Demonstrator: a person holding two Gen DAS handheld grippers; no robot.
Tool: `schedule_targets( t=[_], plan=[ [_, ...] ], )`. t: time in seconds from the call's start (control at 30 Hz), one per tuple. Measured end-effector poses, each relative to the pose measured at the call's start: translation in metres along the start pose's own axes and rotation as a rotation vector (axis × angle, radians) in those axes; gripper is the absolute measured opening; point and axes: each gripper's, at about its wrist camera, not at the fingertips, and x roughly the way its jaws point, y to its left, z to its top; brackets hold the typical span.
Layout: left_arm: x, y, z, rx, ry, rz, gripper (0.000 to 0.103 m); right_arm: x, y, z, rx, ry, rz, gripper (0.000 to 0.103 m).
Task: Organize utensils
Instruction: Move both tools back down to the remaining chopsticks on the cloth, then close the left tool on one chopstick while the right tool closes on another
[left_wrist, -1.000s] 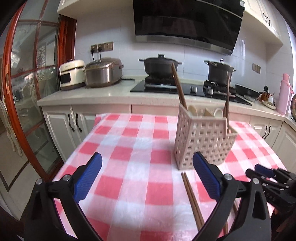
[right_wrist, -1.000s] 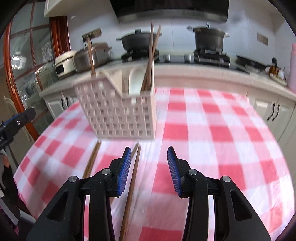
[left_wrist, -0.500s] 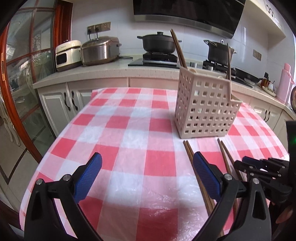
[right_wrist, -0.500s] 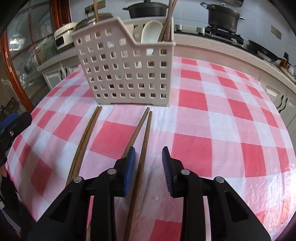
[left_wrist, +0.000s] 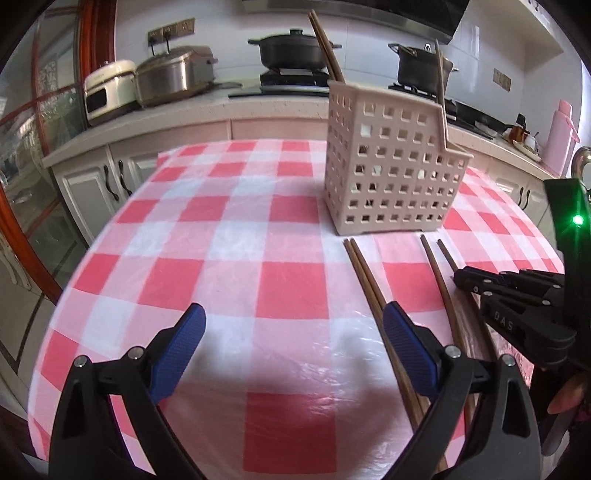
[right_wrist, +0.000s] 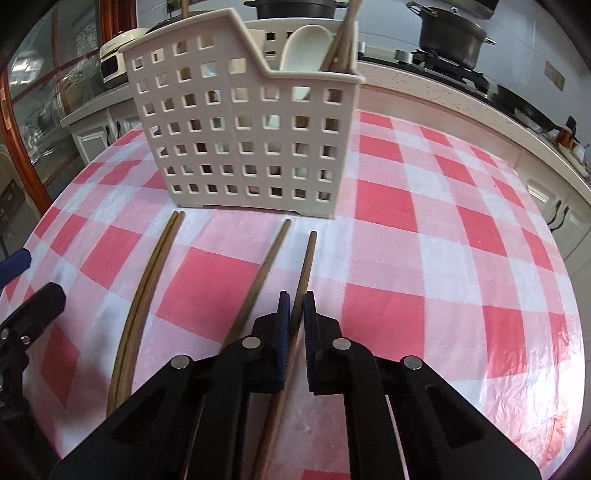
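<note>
Right gripper (right_wrist: 293, 325) is clamping one wooden chopstick (right_wrist: 308, 254) lying on the checked tablecloth (right_wrist: 424, 229) before the perforated utensil basket (right_wrist: 243, 147), while the left gripper (left_wrist: 293, 354) is hovering open; next, lifting and upending into the basket is required.

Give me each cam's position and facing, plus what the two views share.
Left wrist: on the left gripper, jaws wide apart, facing down the checked table toward the basket; right gripper at right.
Right wrist: on the right gripper, shut on one chopstick, facing the basket.
Shared: basket, loose chopsticks, stove pots.
</note>
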Motion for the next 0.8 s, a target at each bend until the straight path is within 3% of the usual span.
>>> schedule_targets(
  t=[0.27, 0.63, 0.8],
  plan=[
    [0.031, -0.011, 0.003, -0.027, 0.109, -0.036, 0.072, -0.019, -0.021, -0.016, 0.069, -0.046, 0.039, 0.006],
    [0.053, -0.028, 0.011, -0.040, 0.142, -0.012, 0.059, -0.035, -0.030, -0.020, 0.080, -0.088, 0.066, 0.006],
    [0.057, -0.037, 0.015, -0.017, 0.152, -0.001, 0.046, -0.034, -0.035, -0.022, 0.092, -0.086, 0.076, 0.006]
  ],
)
